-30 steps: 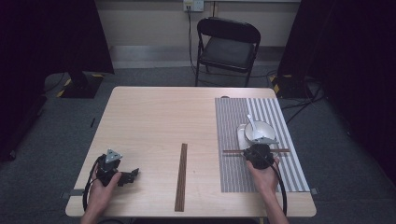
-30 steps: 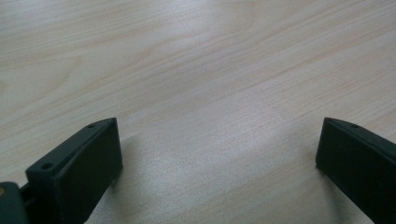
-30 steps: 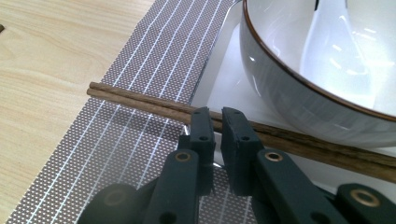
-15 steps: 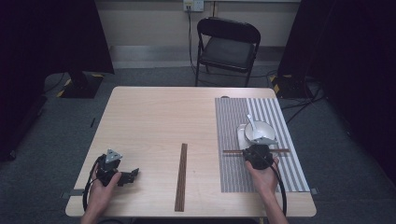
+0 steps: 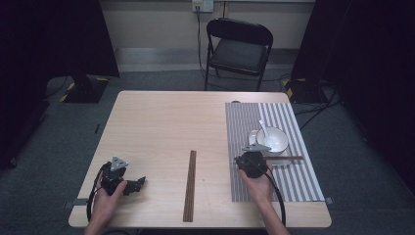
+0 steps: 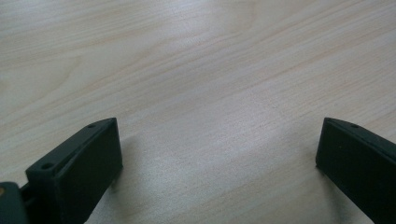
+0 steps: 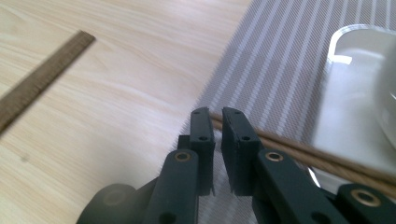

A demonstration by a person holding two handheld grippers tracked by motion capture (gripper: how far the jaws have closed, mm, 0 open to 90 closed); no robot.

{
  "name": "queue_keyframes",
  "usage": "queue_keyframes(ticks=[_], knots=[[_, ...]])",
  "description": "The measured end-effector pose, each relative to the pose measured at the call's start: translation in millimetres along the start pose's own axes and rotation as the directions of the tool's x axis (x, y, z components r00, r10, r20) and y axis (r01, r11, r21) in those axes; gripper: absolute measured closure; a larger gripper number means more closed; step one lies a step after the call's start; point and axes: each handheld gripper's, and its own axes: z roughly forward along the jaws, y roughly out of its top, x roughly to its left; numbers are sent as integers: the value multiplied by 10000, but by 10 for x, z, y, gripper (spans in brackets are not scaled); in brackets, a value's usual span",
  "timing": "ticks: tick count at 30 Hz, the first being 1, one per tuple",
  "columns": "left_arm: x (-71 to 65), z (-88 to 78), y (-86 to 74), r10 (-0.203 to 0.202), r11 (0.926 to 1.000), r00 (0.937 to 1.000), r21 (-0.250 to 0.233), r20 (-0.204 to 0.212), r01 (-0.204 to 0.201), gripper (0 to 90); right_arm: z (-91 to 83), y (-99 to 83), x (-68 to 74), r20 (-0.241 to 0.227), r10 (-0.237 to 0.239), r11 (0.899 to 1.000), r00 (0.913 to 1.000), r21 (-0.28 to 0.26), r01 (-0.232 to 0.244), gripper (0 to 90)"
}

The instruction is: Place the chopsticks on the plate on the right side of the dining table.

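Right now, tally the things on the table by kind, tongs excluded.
Mat: 1
Bowl: 1
Spoon: 1
Chopsticks: 2
Ruler: 1
Tray: 1
Total: 7

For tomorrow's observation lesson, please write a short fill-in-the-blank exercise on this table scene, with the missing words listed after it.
1. The white bowl stands on a ____ placemat.
2. A white ____ rests inside the bowl.
3. The right gripper is shut on a pair of wooden ____.
4. The left gripper stands ____ over bare table.

Missing words: striped; spoon; chopsticks; open
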Motion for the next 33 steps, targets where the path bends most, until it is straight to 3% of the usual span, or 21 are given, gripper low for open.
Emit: queue_keyframes(ticks=[8, 13, 18, 33], knots=[[-1, 0, 0, -12, 10000, 10000, -2, 1, 12, 0, 209, 113, 215, -346, 12, 9998, 9994, 219, -5, 826], [0, 0, 0, -1, 10000, 10000, 1, 0, 1, 0, 345, 141, 305, -81, 54, 9991, 10000, 423, -50, 823], [0, 0, 0, 1, 10000, 10000, 1, -2, -1, 0, 430, 145, 354, -205, 80, 9985, 9998, 536, -69, 816], [0, 0, 0, -2, 10000, 10000, 0, -3, 2, 0, 472, 135, 321, 236, 277, 9978, 9993, 594, -290, 797]])
